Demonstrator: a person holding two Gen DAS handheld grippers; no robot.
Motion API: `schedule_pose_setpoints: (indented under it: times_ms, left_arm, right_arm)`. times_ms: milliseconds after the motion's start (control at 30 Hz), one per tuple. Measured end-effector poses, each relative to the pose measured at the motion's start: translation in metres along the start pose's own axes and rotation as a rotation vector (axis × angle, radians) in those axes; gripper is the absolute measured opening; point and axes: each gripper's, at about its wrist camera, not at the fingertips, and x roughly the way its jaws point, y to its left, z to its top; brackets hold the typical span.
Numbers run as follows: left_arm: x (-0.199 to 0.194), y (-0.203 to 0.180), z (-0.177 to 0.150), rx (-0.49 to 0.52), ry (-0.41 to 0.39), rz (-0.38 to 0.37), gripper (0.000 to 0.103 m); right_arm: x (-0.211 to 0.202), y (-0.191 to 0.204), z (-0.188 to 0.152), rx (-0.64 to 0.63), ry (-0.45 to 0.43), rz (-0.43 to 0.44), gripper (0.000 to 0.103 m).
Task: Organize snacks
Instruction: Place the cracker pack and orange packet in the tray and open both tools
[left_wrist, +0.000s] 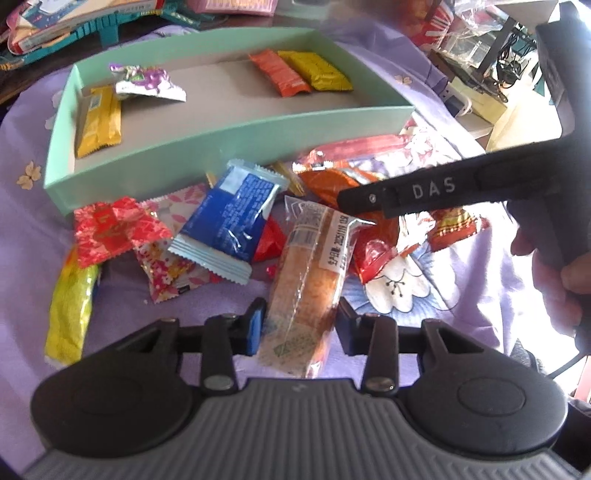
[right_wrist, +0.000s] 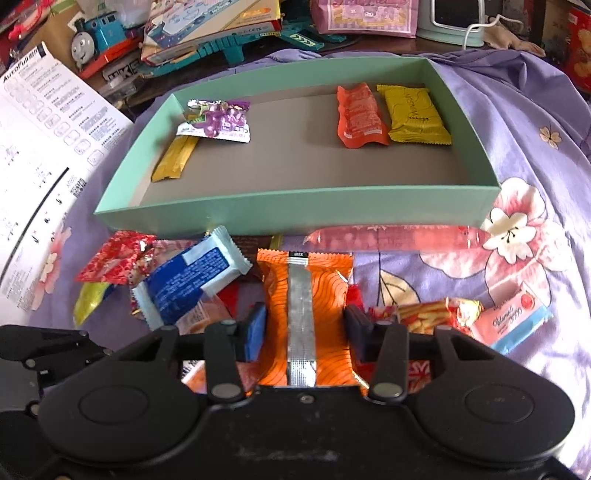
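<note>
jaws of the left gripper (left_wrist: 300, 323) pinch a clear-wrapped cake (left_wrist: 308, 280); jaws of the right gripper (right_wrist: 306, 325) pinch an orange packet (right_wrist: 306, 291). four snacks lie in the green box (right_wrist: 295, 210). most remain heaped on the purple cloth (right_wrist: 517, 147), so sorting is judged early.

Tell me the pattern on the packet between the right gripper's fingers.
The packet is orange with thin dark wavy lines and a silver seam down its middle; the right wrist view shows it best.
</note>
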Motion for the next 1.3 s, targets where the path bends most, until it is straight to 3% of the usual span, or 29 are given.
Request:
schedule_pose_setpoints:
  times_ms: [367,667,933,1300]
  left_arm:
    - [-0.051,0.016,0.020,-0.060,-0.113,0.028,0.039]
    - [-0.070,0.066,0.077,-0.144,-0.210,0.165,0.039]
    - [-0.043,0.112,0.119,-0.243,-0.183,0.230,0.039]
    - [0.000,0.144,0.130,-0.308,-0.117,0.270,0.038]
  right_arm:
    - [-0.044,0.000,0.006,0.021,-0.088,0.036,0.045]
    - [-0.052,0.024,0.061,0.030,-0.183,0.063,0.045]
    - [-0.005,0.053,0.107,0.064,-0.172,0.097,0.045]
    - [0.065,0.067,0.119,0.107,-0.091,0.119,0.046]
